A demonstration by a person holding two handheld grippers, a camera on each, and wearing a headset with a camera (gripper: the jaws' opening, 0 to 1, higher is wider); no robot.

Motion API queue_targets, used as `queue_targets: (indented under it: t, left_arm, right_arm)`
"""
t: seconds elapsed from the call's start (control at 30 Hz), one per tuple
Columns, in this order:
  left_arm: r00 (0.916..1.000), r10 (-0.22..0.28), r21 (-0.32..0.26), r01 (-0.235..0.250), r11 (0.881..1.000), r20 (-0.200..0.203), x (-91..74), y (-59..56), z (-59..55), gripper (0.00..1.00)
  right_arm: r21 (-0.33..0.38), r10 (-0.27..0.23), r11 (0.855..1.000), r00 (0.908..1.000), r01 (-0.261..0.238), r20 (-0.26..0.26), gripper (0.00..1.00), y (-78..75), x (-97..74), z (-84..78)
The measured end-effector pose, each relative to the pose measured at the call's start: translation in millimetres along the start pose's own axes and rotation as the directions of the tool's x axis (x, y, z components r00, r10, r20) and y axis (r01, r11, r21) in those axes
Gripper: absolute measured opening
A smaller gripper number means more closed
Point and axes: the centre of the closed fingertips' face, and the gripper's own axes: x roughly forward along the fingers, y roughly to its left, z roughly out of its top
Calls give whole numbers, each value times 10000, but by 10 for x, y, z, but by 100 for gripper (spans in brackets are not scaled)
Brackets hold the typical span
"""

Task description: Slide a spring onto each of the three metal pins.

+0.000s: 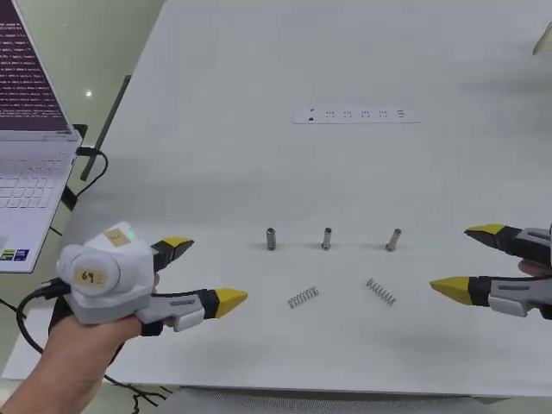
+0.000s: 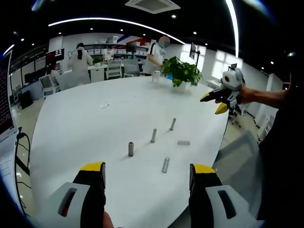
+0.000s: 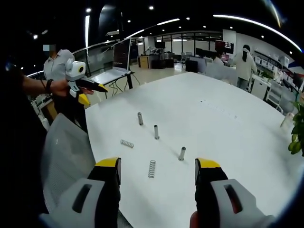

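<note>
on the white tabletop (image 1: 259, 172), toward the near edge and about midway along it, three metal pins upright in a row parallel to that edge: left pin (image 1: 271, 240), middle pin (image 1: 327, 239), right pin (image 1: 393, 240), each well apart from its neighbour. left pin ribbed and thicker-looking than the other two, as if wrapped in coils, though too small to say for sure. between the row and the near edge, two loose springs lying flat: left spring (image 1: 303, 297) in front of the gap between left and middle pins, right spring (image 1: 380, 291) in front of the gap between middle and right pins, both tilted to the edge, touching no pin. left gripper (image 1: 218, 271) held in a hand (image 1: 78, 345) over the near left corner region, yellow tips toward the pins, jaws spread wide with nothing between them. right gripper (image 1: 448, 259) over the near edge at the right side, tips toward the pins from the other way, jaws likewise wide and bare. both grippers well apart from pins and springs. farther back, near the middle of the tabletop, a flush socket strip (image 1: 355, 115). off the left edge, an open laptop (image 1: 26, 129) with a lit screen. in the left gripper view, a potted plant (image 2: 180, 71) at the far end of the tabletop.
</note>
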Motion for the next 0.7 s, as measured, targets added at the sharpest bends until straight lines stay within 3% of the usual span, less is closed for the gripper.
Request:
queue_targets:
  t: [0.7]
  left_arm:
    - [9985, -475, 421, 487, 9979, -285, 202, -41, 22, 67]
  right_arm:
    - [315, -148, 9994, 9998, 143, 132, 66, 53, -68, -39]
